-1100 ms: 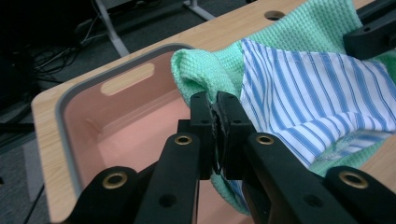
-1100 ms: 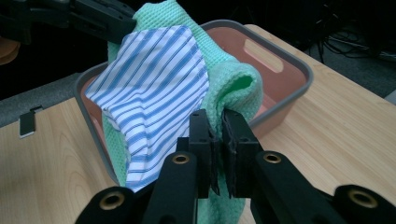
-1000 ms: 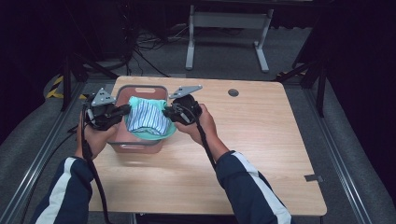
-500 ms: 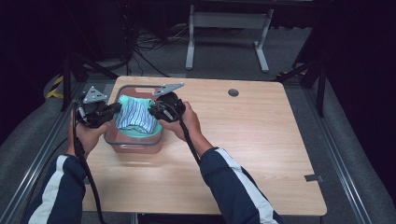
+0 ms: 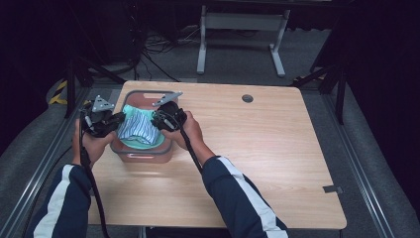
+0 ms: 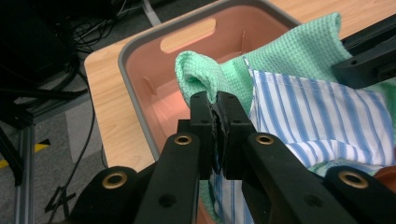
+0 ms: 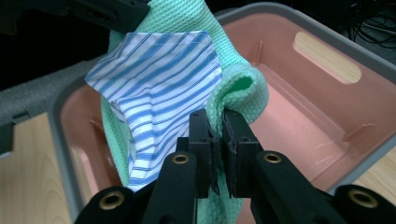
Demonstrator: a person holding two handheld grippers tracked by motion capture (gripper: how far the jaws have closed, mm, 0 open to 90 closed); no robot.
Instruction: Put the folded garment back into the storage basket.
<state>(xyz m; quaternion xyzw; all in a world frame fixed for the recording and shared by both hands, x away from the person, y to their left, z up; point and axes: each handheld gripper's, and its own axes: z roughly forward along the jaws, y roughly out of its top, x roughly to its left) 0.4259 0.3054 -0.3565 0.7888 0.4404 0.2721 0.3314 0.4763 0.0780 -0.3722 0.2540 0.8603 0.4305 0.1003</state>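
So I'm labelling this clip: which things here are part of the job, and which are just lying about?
In the job:
- left gripper, jaws shut on the green cloth
- right gripper, jaws shut on it too
- striped cloth lying against the green one
- pink bin below them

Lying about:
- table
- metal stand behind it
- floor cables

The bin's (image 5: 141,154) floor lies mostly hidden under the green towel (image 5: 130,113) and striped cloth (image 5: 138,127).
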